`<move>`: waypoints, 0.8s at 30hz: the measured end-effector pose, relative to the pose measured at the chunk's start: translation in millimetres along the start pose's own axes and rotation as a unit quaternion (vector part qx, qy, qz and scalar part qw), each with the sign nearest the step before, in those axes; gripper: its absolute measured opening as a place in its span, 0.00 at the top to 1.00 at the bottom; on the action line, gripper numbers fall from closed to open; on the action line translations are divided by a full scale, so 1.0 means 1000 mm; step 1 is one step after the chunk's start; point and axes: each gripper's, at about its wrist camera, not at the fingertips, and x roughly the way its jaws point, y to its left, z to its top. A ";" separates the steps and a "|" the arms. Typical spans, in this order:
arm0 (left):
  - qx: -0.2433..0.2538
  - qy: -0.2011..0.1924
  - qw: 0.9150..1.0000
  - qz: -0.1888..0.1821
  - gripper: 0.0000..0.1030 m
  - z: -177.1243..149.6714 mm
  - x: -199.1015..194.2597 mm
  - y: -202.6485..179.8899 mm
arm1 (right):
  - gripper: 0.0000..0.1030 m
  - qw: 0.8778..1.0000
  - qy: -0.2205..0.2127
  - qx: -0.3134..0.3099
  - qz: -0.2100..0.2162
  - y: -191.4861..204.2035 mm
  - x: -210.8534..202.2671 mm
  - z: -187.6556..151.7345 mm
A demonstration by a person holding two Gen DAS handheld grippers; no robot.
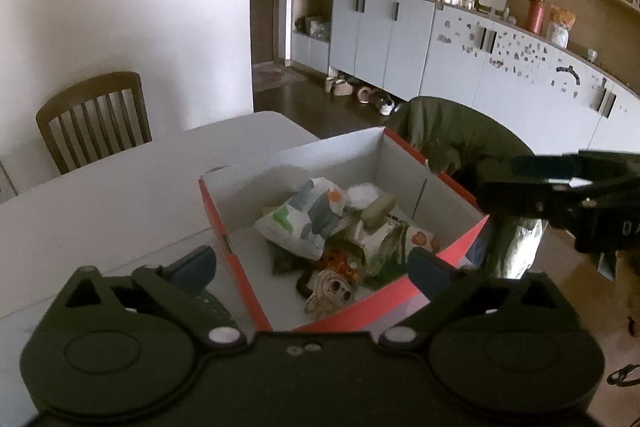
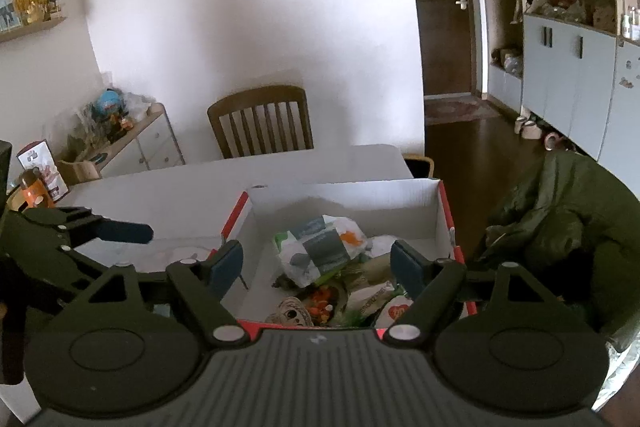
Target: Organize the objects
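An open cardboard box (image 1: 360,163) with red outside and white inside stands on the white table (image 1: 120,203). It holds a white printed packet (image 1: 304,223), a round cartoon-face item (image 1: 330,293) and other small packets. My left gripper (image 1: 316,263) is open and empty, hovering above the box's near corner. My right gripper (image 2: 318,263) is open and empty above the box (image 2: 344,195), over the packet (image 2: 320,247). The left gripper shows in the right wrist view (image 2: 120,231), and the right gripper in the left wrist view (image 1: 560,187).
A wooden chair (image 1: 96,119) stands at the table's far side. A chair draped with a green jacket (image 1: 460,143) is right of the box. Grey cabinets and shelves (image 1: 480,39) line the right wall. A low sideboard with clutter (image 2: 120,135) stands at the left.
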 end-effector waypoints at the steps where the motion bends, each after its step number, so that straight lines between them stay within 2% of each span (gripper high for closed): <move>1: -0.002 -0.001 1.000 0.000 0.01 -0.001 -0.002 0.001 | 0.19 1.000 -0.003 0.002 -0.001 0.001 -0.002 -0.001; 6: -0.026 0.000 1.000 -0.006 0.01 -0.003 -0.006 0.008 | 0.18 1.000 -0.004 0.025 -0.001 0.005 -0.010 -0.008; 13: -0.055 -0.009 0.998 -0.007 0.01 -0.005 -0.013 0.016 | 0.12 1.000 -0.008 0.013 -0.009 0.015 -0.018 -0.015; 24: -0.044 -0.023 0.999 0.005 0.01 -0.013 -0.033 0.008 | 0.06 1.000 -0.020 0.000 -0.015 0.027 -0.030 -0.023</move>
